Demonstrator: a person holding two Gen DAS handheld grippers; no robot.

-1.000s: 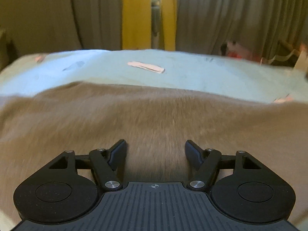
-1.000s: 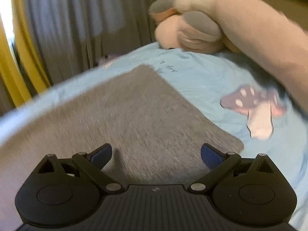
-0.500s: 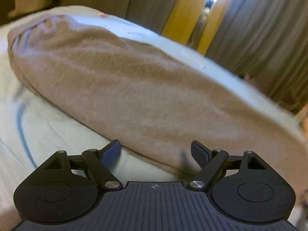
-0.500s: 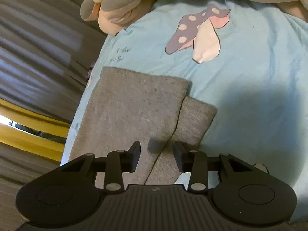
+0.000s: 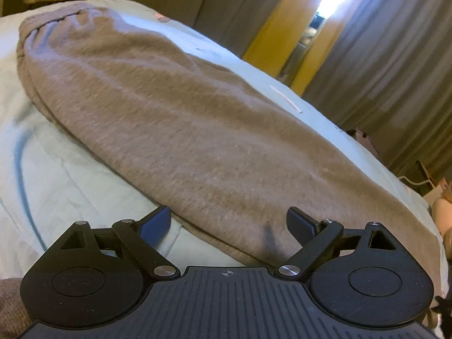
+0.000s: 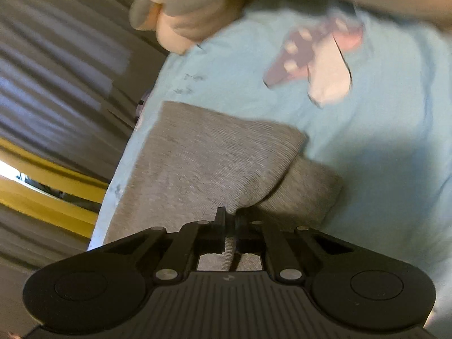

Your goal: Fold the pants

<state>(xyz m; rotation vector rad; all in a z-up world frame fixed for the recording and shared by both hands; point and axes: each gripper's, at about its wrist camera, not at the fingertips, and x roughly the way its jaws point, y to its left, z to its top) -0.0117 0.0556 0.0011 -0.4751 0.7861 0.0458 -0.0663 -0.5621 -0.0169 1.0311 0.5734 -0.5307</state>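
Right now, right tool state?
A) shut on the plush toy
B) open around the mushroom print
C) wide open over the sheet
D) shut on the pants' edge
D: in the right wrist view the right tool has its jaws pinched together with a fold of the grey pants between them, having just closed.

A bedroom in a home — the work surface is a bed spread with a pale blue cotton sheet (image 6: 381, 141) printed with a spotted mushroom motif (image 6: 308, 59). A soft peach-and-grey plush toy (image 6: 180, 8) lies at its edge, and long grey pleated curtains (image 5: 395, 65) with yellow-ochre panels (image 5: 271, 36) hang behind — daylight between them.
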